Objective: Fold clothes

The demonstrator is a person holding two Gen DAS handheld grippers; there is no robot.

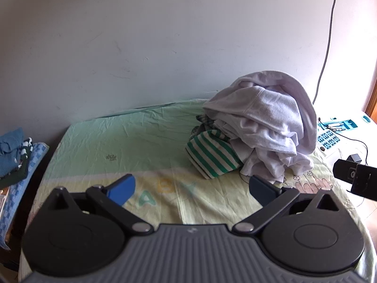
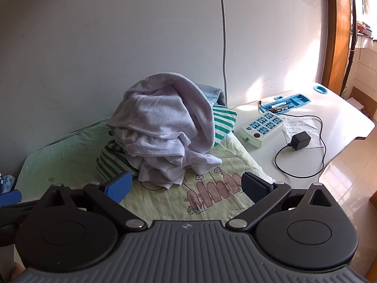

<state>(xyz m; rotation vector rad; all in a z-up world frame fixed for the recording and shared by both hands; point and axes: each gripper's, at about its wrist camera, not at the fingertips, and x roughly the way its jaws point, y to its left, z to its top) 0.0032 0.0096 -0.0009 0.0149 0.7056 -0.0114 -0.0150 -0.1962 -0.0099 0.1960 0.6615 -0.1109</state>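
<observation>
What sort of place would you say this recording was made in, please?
Probably a bedroom at home: a bed with a cartoon-print sheet carries a pile of unfolded clothes, and beside it a white desk holds a power strip.

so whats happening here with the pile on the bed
A person holds two grippers over a bed sheet, both open and empty. The left gripper and right gripper face a heap of unfolded laundry: a white garment on top of a green-striped one. Nothing is picked up yet.
</observation>
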